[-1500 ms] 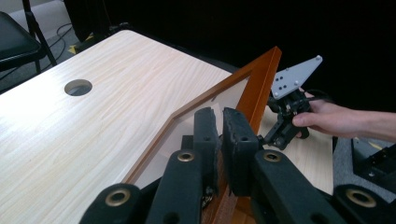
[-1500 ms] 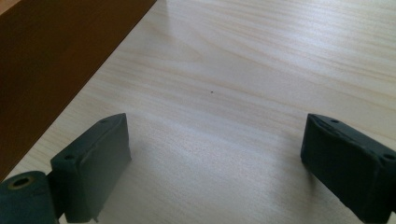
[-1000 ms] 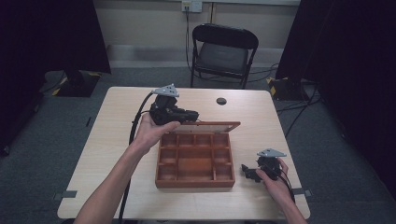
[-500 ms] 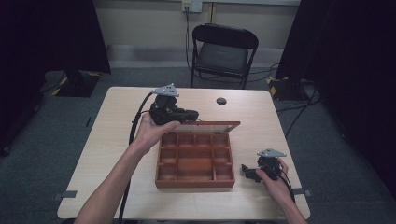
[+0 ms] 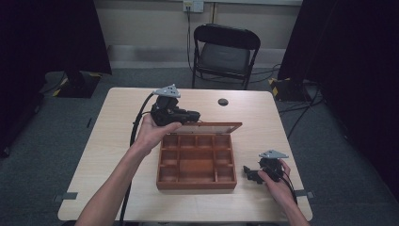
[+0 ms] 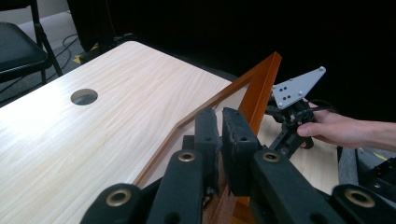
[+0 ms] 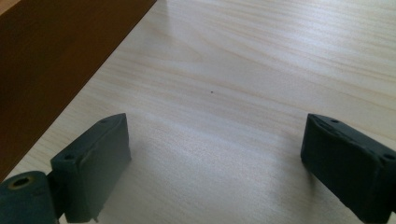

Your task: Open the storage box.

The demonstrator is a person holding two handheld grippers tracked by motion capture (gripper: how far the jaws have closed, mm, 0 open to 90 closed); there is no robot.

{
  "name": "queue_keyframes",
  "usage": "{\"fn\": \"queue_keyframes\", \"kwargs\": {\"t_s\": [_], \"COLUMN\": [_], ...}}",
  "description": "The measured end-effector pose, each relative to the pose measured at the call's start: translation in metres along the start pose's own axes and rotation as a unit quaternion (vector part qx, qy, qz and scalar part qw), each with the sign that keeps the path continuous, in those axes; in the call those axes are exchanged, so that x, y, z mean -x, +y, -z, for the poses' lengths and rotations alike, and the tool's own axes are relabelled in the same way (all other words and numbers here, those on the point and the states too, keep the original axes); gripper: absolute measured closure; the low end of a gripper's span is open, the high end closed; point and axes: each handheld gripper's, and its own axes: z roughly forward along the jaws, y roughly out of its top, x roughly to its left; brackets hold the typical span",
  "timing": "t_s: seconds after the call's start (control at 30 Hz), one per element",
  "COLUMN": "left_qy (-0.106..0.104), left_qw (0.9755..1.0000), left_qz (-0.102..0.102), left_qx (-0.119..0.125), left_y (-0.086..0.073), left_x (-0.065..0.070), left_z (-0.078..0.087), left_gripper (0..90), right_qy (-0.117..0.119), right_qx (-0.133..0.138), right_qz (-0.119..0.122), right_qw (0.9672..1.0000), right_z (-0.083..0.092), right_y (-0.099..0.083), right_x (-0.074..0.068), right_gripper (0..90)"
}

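Observation:
A wooden compartment box [image 5: 196, 182] stands on the table's middle, its lid [image 5: 211, 126] raised along the far side. My left gripper [image 5: 194, 116] is held at the lid's left end. In the left gripper view, this gripper [image 6: 221, 130] is shut on the lid's wooden frame [image 6: 261, 84], which rises up between the pads. My right gripper [image 5: 248, 172] rests low on the table just right of the box, pointing toward it. In the right gripper view, its jaws [image 7: 215, 158] stand wide open over bare tabletop, with the box's side wall [image 7: 56, 60] at the left.
A round cable hole [image 5: 223, 101] lies in the tabletop behind the box. A black folding chair [image 5: 226, 52] stands beyond the far edge. The left gripper's cable [image 5: 136, 127] hangs over the table's left part. Dark curtains flank both sides.

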Motion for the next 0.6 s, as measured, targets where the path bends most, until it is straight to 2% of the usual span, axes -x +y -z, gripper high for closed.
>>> {"fn": "queue_keyframes", "kwargs": {"t_s": [0.6], "left_qy": [0.0], "left_qw": [1.0], "left_qz": [-0.002], "left_qx": [0.002], "left_y": [-0.0001], "left_x": [-0.0003], "left_z": [0.0], "left_gripper": [85.7], "right_qy": [0.0], "right_qx": [0.0], "right_qz": [0.0], "right_qw": [1.0], "right_z": [0.0], "right_y": [0.0], "right_x": [0.0001], "right_gripper": [7.5]}}
